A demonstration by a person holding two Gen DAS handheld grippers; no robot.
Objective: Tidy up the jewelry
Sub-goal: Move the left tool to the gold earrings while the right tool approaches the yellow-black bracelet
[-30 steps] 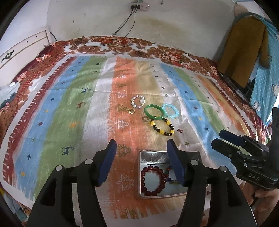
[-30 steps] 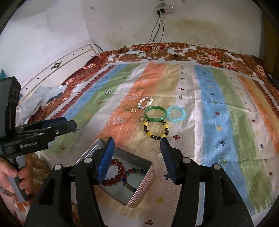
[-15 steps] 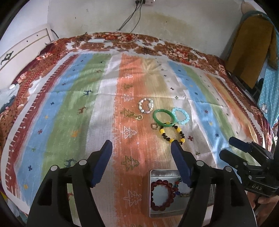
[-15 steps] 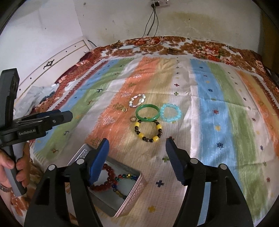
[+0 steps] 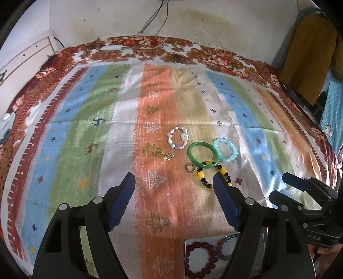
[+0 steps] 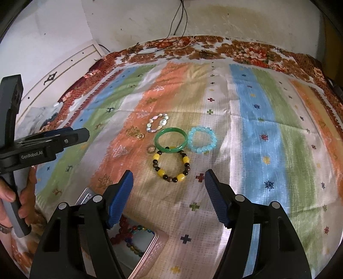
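Observation:
On the striped cloth lie a pearl bracelet [image 5: 170, 137] [image 6: 157, 123], a green bangle [image 5: 190, 153] [image 6: 171, 130], a pale blue bead bracelet [image 5: 216, 146] [image 6: 191, 137], a yellow-and-black bead bracelet [image 5: 200, 173] [image 6: 161, 171], a small ring [image 5: 189, 167] [image 6: 150, 148] and a gold pendant [image 5: 168, 156] [image 6: 140, 135]. My left gripper [image 5: 173, 176] hovers just short of them, its jaws opening with nothing between them. My right gripper [image 6: 168, 171] is open and empty, right before the yellow-and-black bracelet. A metal tin [image 5: 185, 257] [image 6: 158, 240] near me holds a red bead bracelet [image 5: 199, 261] [image 6: 122, 227].
The cloth covers a bed against a white wall with hanging cables [image 5: 154, 19]. A brown garment [image 5: 308, 55] hangs at the right. A hand [image 6: 23, 203] grips the left tool's handle. Bare cloth stretches to both sides of the jewelry.
Both grippers moved forward toward the loose jewelry and their jaws widened. The tin slid down to the bottom edge of both views.

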